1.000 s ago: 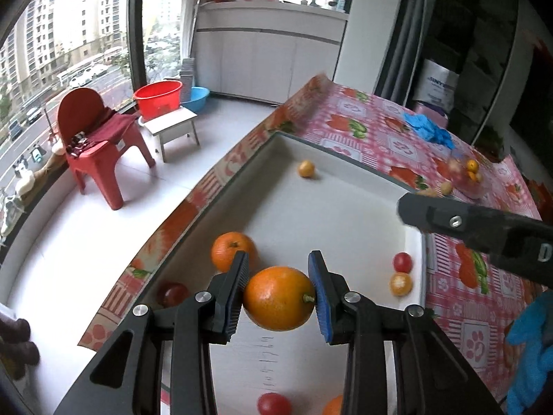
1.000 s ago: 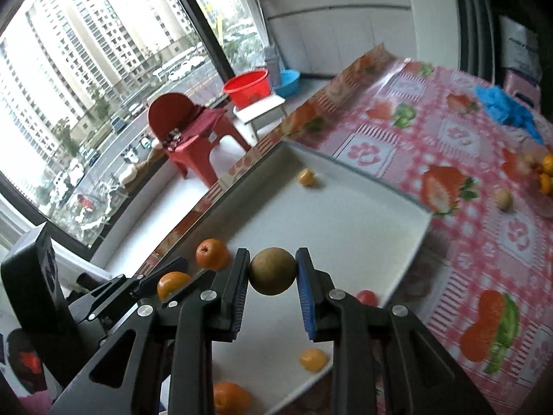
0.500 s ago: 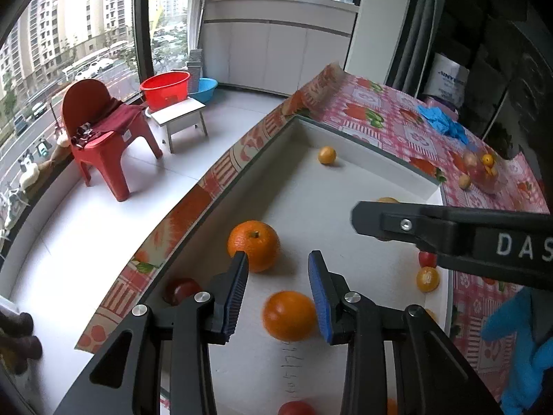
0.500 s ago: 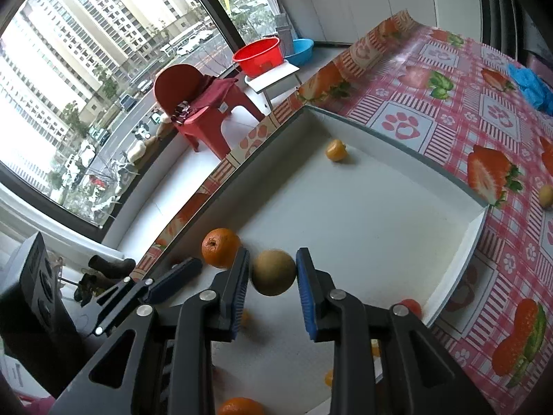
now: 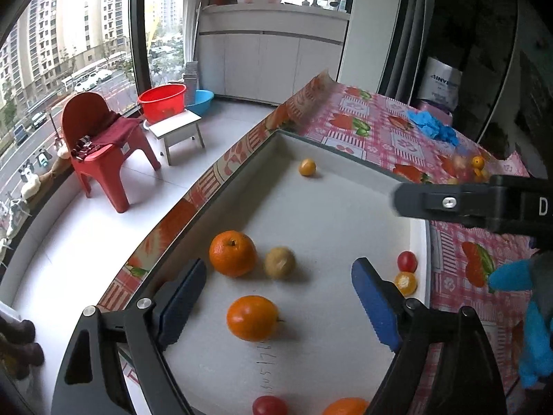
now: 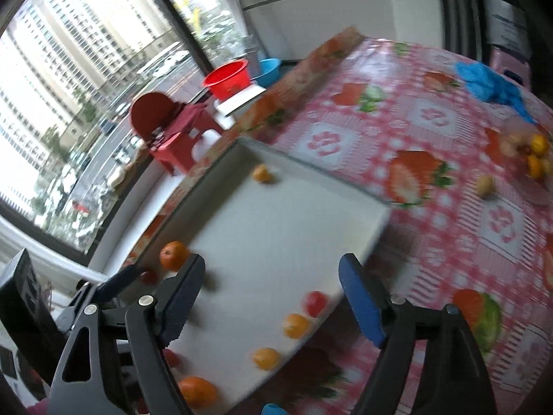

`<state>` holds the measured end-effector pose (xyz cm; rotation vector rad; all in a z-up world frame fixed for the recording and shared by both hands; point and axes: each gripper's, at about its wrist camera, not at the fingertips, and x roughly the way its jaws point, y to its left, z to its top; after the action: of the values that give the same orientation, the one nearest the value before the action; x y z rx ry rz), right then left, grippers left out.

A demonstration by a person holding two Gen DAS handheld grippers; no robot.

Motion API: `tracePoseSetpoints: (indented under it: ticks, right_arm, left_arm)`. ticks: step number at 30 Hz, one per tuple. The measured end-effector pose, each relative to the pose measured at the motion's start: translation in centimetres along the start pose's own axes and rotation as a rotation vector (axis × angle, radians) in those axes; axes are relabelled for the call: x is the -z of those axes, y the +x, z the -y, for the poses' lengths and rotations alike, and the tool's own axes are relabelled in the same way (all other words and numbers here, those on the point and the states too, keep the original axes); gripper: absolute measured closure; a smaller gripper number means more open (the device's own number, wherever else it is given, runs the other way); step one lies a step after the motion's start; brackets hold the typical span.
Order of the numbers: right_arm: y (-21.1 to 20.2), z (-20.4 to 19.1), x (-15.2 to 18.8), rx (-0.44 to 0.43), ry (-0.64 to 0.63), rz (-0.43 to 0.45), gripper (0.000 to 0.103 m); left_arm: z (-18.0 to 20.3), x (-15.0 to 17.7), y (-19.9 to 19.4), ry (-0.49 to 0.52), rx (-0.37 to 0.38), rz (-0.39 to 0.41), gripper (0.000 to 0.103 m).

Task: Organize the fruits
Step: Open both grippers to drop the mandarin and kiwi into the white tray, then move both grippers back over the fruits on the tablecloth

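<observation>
Left gripper jaws opening wide, pads clear of orange lying in tray between them. Right gripper jaws opening, nothing between; kiwi at 1 o'clock from orange.

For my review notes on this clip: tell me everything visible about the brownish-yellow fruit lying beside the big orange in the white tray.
The brownish-yellow fruit is small, round and dull-skinned, with a faint pale mark on its side. It rests on the white tray floor, just right of the larger orange, close to it but seemingly not touching. No gripper holds it. It casts a soft shadow to its right.
</observation>
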<state>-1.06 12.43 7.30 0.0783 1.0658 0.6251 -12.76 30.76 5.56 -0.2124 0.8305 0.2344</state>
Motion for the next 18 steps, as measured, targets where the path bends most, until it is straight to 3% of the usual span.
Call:
tracePoseSetpoints:
  ticks: [6,12,18]
  right_arm:
    - [-2.4,7.3,1.1,0.091,0.169,0.023,0.0]
    - [-3.5,13.6,3.2,0.173,0.302,0.009,0.0]
    - [-3.8,16.6,4.8,0.214,0.349,-0.006,0.0]
  left_arm:
    - [1.2,-0.4,-0.9,0.009,0.013,0.006,0.016]
    - [3.6,-0.3,-1.5,0.06,0.038,0.003,0.016]
    - [6.7,-0.3,-1.4,0.123,0.034,-0.024,0.016]
